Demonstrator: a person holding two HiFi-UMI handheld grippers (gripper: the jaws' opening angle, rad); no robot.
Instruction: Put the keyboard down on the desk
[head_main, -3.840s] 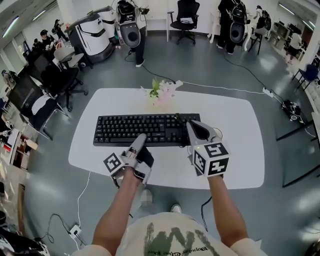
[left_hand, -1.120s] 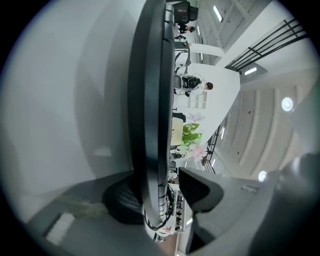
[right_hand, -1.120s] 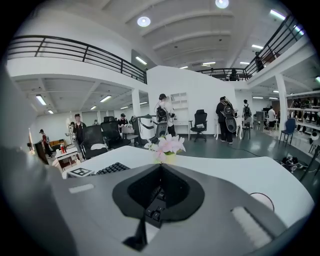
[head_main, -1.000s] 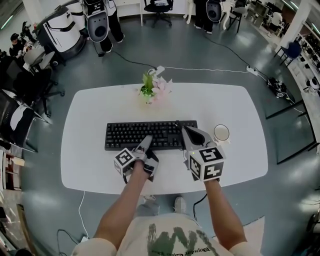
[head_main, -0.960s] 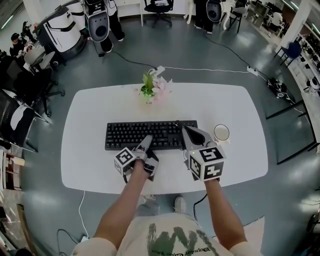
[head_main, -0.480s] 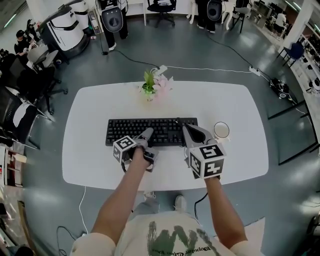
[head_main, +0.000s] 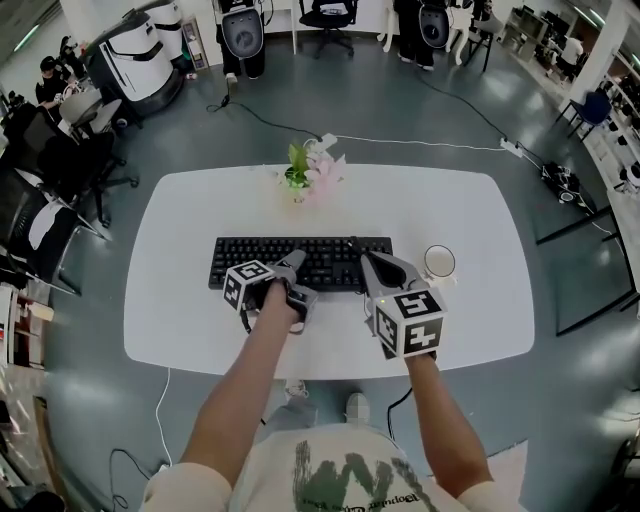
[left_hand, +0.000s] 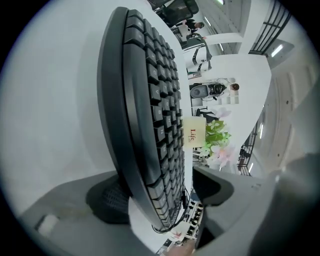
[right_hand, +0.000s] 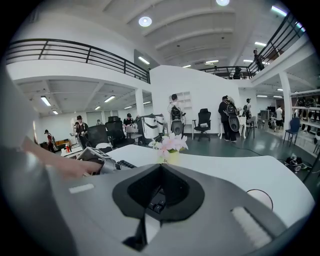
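The black keyboard (head_main: 290, 262) lies flat on the white desk (head_main: 190, 215), a little nearer than its middle. My left gripper (head_main: 291, 270) is at the keyboard's near edge. In the left gripper view the keyboard (left_hand: 150, 110) runs between the jaws of the left gripper (left_hand: 160, 192), which are opening; a gap shows beside the right pad (left_hand: 212, 182). My right gripper (head_main: 368, 268) sits at the keyboard's right end. In the right gripper view its jaws (right_hand: 157, 197) stand closed together, with keys (right_hand: 156, 205) showing in the hollow between the pads.
A small pot of pink flowers (head_main: 312, 172) stands behind the keyboard near the desk's far edge. A round white cup (head_main: 438, 262) sits just right of my right gripper. Office chairs (head_main: 60, 190) and parked robots (head_main: 140, 60) ring the desk.
The left gripper's jaws have spread apart at the keyboard's near edge, and the left hand has shifted slightly forward. The keyboard and the right gripper stay where they were.
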